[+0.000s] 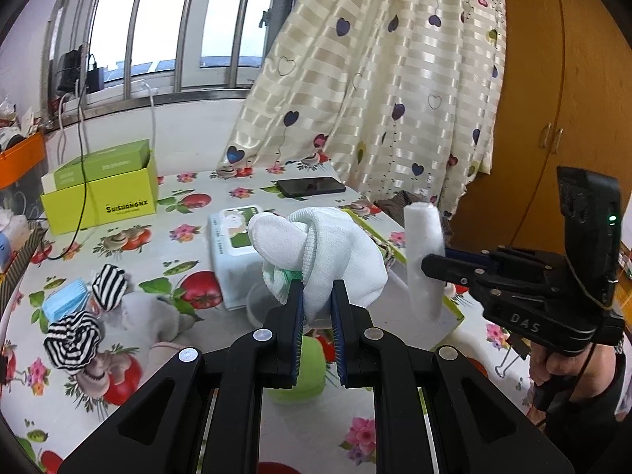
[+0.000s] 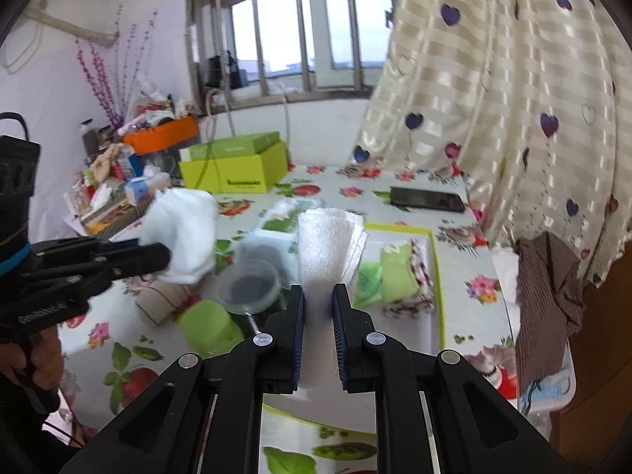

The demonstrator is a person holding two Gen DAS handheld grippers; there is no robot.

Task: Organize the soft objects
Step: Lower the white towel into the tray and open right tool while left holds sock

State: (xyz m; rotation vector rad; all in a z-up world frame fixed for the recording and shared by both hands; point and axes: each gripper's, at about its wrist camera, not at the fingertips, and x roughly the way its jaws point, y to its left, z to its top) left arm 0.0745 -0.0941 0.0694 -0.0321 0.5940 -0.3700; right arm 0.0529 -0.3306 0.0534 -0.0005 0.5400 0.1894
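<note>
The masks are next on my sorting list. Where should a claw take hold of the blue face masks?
Grip the blue face masks at their upper-left edge, coming from above. They lie flat, and the striped rolled socks crowd their right side, so that edge looks freest. Both claws are full now.

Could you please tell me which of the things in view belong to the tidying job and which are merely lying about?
Job: white sock bundle in left claw; folded white cloth in right claw; striped socks; green-rimmed tray.

Lying about: phone, wipes pack, green box, face mask.
</note>
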